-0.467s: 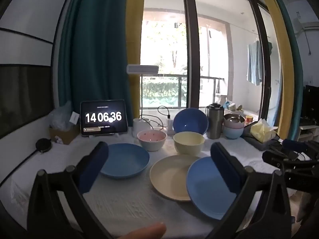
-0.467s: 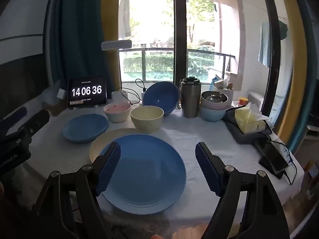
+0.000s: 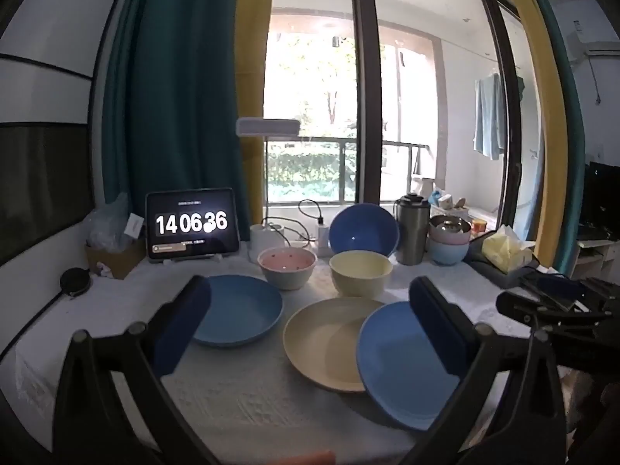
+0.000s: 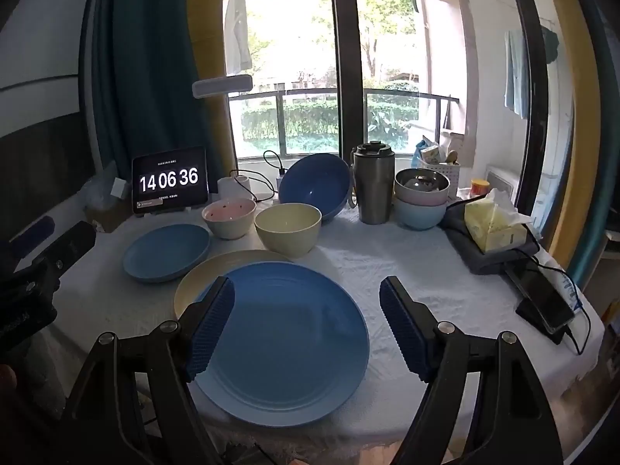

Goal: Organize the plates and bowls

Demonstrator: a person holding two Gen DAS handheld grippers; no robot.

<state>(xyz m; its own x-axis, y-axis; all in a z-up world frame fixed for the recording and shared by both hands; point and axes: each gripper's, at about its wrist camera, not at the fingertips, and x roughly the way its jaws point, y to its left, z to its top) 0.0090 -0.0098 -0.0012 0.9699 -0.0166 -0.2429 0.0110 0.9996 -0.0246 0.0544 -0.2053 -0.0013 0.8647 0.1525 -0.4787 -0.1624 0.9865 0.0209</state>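
Tongs [image 3: 306,325] [image 4: 306,325] both gape, empty — we hover over the blue plate [image 4: 283,341], overlapping the cream plate [image 4: 201,275], ready to stack.

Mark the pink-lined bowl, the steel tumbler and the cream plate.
pink-lined round bowl [image 4: 229,210]: right wrist view, inner pink base.
tall steel tumbler with black lid [image 4: 374,190]: right wrist view, mid body.
cream round plate [image 3: 329,343]: left wrist view, bare centre, left of the overlapping blue plate [image 3: 403,364].

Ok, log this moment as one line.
left tool: open, empty | right tool: open, above large blue plate | large blue plate: overlapping cream plate | bowls: unstacked
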